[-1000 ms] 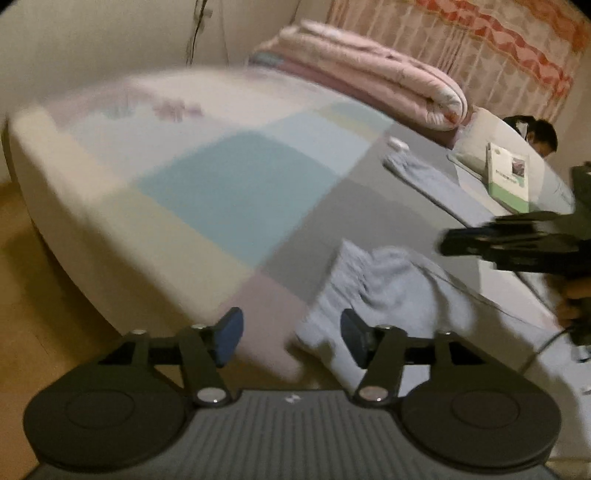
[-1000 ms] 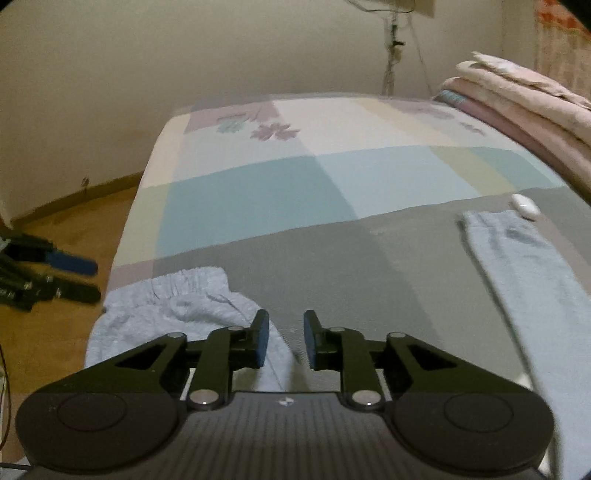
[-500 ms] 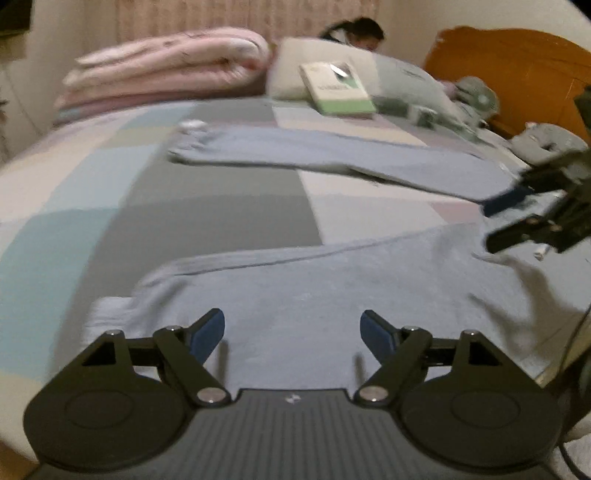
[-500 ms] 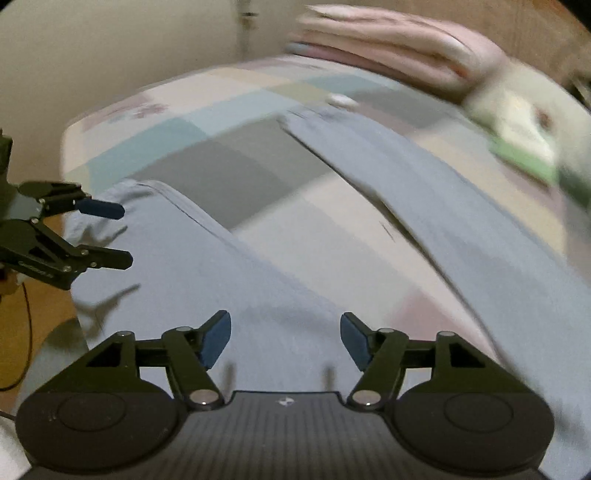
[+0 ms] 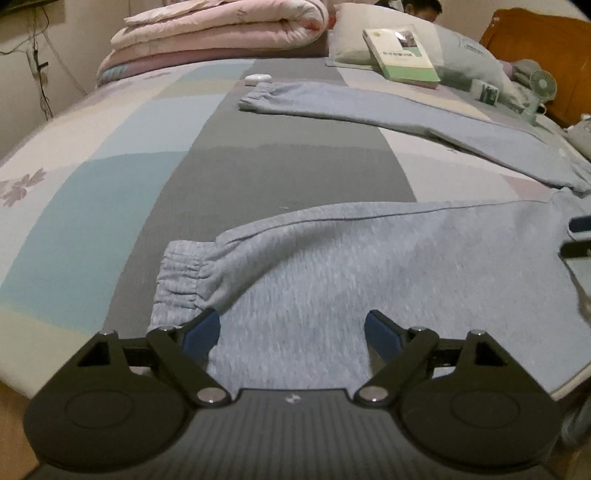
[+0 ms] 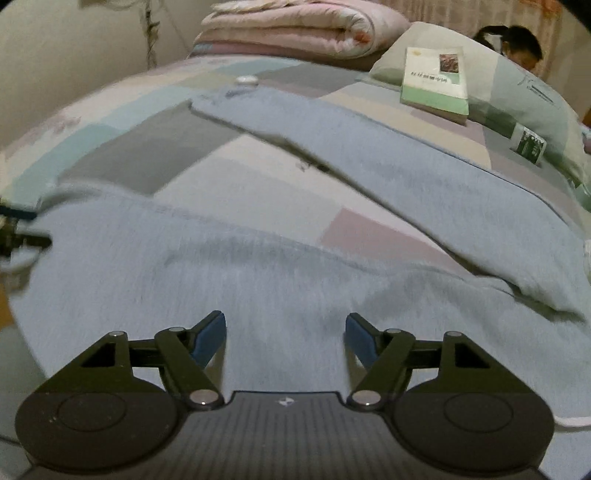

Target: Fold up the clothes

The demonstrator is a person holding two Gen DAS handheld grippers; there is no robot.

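pants (image 5: 332, 258): light blue sweatpants spread flat on the bed (image 5: 110, 192), legs apart in a V, near cuff just beside the left gripper's left finger; a second ago that cuff end looked bunched up, now it's smoothed out
left gripper (image 5: 291, 332): jaws opening, way wider than a second ago, nothing gripped, only the near leg's cloth below them
right gripper (image 6: 285, 336): jaws opening from almost shut, holding nothing, now over the upper part of the pants
book (image 5: 400, 55): leaning on the pillow (image 5: 461, 55)
quilt (image 5: 221, 33): folded at the far end
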